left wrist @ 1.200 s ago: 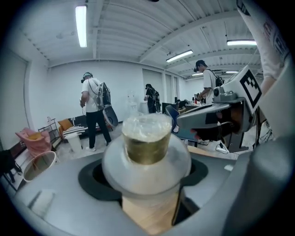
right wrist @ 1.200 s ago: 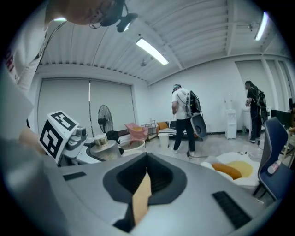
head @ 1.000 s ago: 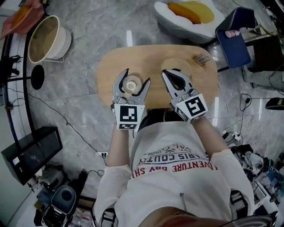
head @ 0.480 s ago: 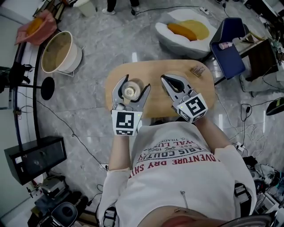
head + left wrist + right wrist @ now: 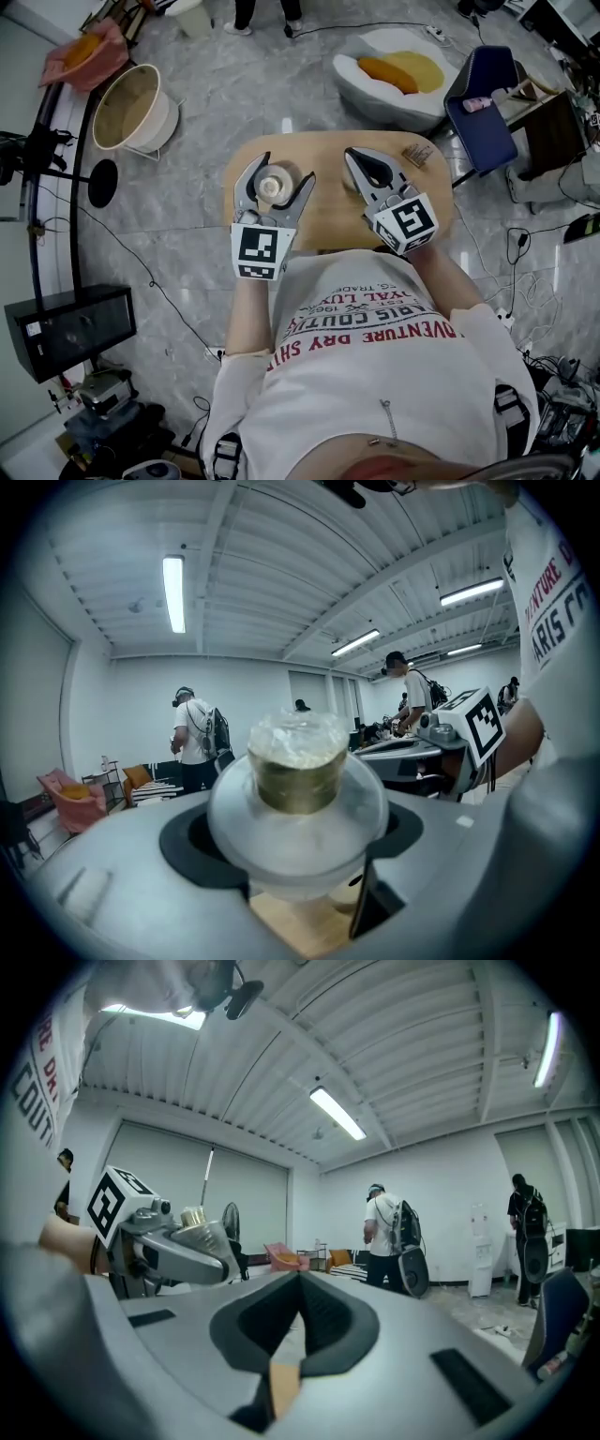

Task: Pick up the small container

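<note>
The person stands right up against the near edge of a small rounded wooden table [image 5: 328, 214], white shirt with red print [image 5: 366, 328] nearly touching it, with a pair of grey tongs in each hand. The left gripper [image 5: 284, 172] is over the left part of the tabletop, about midway between its far and near edges. Its jaws are spread wide and set against either side of the small container [image 5: 275, 187]. From that gripper's own view, the container is a clear, round-bodied pot with a gold band under a crinkled clear top. Its wide belly fills the gap between the dark pads, and pale wood shows below it. I can't tell whether its base sits on the wood or hangs just clear of it. The right gripper [image 5: 352, 156] is over the right half of the tabletop, level with the other and well apart from it. Its jaws are closed to a point, with nothing between them. A small brown object [image 5: 418, 154], too small to make out, lies by the far right edge. Around the table, on the grey marbled floor, are a cream tub [image 5: 131, 105] off to the far left, a white beanbag with a yellow cushion [image 5: 398, 64] beyond the far edge, and a blue chair [image 5: 480, 98] to the far right.
</note>
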`<state>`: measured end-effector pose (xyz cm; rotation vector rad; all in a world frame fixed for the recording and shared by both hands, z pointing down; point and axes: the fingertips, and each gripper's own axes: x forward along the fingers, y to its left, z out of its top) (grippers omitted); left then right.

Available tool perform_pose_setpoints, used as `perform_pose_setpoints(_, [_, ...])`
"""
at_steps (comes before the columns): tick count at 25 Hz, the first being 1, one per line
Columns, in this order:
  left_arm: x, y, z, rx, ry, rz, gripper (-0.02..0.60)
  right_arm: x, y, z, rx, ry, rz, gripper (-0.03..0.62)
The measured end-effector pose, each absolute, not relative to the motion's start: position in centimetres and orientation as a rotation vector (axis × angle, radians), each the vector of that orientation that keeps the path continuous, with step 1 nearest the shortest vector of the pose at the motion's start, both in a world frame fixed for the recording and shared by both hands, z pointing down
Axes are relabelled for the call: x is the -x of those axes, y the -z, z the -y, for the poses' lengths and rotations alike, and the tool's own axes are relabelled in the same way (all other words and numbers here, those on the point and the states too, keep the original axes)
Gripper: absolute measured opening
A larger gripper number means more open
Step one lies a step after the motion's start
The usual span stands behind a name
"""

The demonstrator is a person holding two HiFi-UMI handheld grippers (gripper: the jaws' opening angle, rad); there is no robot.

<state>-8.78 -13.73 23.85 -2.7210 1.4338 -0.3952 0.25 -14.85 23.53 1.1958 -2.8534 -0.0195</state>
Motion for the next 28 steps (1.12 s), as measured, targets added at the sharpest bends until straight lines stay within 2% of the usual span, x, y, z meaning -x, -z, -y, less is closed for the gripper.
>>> perform_pose_setpoints(28, [8.3,-25.4,13.8,2.767,0.434,-1.387,0.344,0.0,-24.6,14.6,-1.195,-0.014,2.804,-0.005])
